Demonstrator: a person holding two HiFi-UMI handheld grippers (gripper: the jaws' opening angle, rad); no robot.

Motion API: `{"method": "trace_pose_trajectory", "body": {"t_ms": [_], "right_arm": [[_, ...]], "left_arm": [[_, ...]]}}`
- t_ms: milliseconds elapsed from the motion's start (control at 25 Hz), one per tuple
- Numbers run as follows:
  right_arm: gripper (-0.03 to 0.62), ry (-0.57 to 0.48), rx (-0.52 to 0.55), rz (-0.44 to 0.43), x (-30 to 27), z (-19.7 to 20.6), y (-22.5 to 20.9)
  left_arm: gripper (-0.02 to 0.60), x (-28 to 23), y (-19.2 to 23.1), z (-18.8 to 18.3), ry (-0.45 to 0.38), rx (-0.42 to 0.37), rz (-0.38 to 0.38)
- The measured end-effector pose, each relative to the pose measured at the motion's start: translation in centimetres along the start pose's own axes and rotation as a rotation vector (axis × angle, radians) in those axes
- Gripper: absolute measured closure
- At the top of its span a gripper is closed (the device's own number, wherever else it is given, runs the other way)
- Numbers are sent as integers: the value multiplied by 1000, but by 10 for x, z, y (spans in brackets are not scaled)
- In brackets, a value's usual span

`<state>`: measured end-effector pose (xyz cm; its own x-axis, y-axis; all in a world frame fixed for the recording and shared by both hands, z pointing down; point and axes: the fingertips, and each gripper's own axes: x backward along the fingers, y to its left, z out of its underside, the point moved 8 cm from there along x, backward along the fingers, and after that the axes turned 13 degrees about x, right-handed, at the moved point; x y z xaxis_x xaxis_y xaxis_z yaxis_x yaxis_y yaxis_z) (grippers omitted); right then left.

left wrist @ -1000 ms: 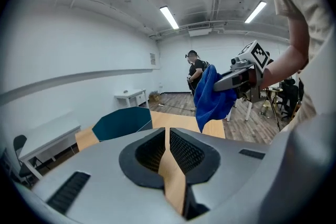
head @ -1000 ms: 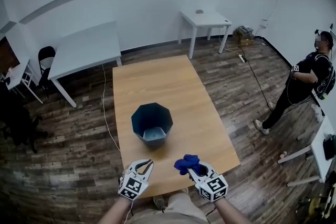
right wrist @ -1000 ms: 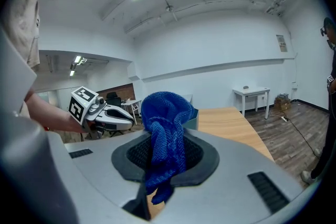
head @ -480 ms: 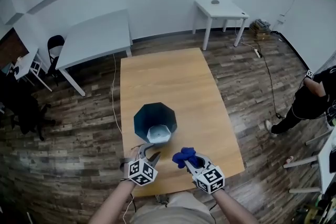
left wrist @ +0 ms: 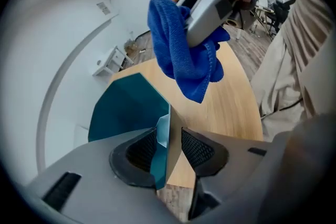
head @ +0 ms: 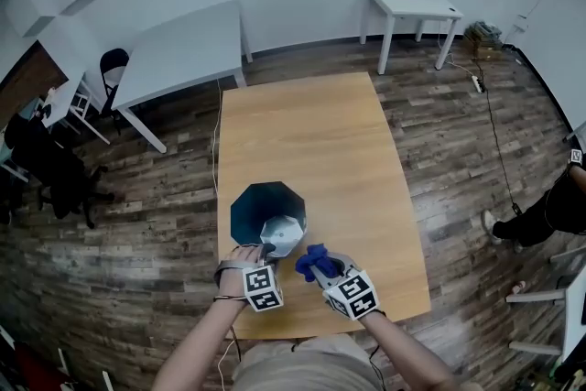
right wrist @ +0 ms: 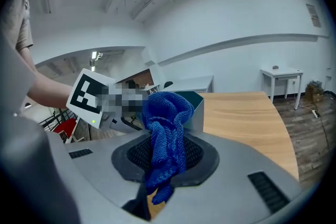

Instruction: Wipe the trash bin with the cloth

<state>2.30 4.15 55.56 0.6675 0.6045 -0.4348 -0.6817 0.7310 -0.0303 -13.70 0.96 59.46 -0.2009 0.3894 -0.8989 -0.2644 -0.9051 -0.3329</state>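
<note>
— Jaws first, please: how do they stand?
— On my left gripper they have just been opening. They stand apart with the near wall of the trash bin between the pads, and I see no pressing on it. On my right gripper they are closed on the cloth, a blue one, all bunched, which sticks out past the fingertips.
— And the bin, which way does it point?
— It stands upright on the wooden table, mouth up, so its long axis is vertical. It is near the edge on my side, in the left half.
— How does it look?
— Dark teal, with flat facets and an eight-sided mouth, narrower toward the bottom. The floor inside looks pale grey.
</note>
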Motion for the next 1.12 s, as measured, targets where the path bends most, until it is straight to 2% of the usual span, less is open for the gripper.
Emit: {"method": "trace_pose_trajectory", "body": {"t_ms": [80, 120, 160, 240, 480, 720, 880, 1120], "right_arm": [[520, 9, -4, -28, -9, 4, -7], [520, 12, -4, -43, -13, 5, -11], [520, 15, -4, -57, -17, 6, -15], [520, 20, -4, -85, -26, 7, -21], [520, 68, -3, -144, -58, 12, -28], [519, 134, 14, -156, -82, 24, -32], [519, 172, -16, -158, -97, 45, -34], [520, 264, -19, -150, -127, 97, -37]], "left_arm": [[423, -8, -5, -2, 43, -40, 6], [444, -11, -8, -4, 59, -60, 12], [493, -14, -10, -5, 74, -81, 12], [525, -17, -10, -9, 87, -107, 10], [531, -16, -5, -9, 85, -122, 50], [529, -17, -5, -10, 48, -203, 67], [529, -17, -5, -7, 25, -253, 81], [528, -18, -8, -6, 8, -293, 65]]}}
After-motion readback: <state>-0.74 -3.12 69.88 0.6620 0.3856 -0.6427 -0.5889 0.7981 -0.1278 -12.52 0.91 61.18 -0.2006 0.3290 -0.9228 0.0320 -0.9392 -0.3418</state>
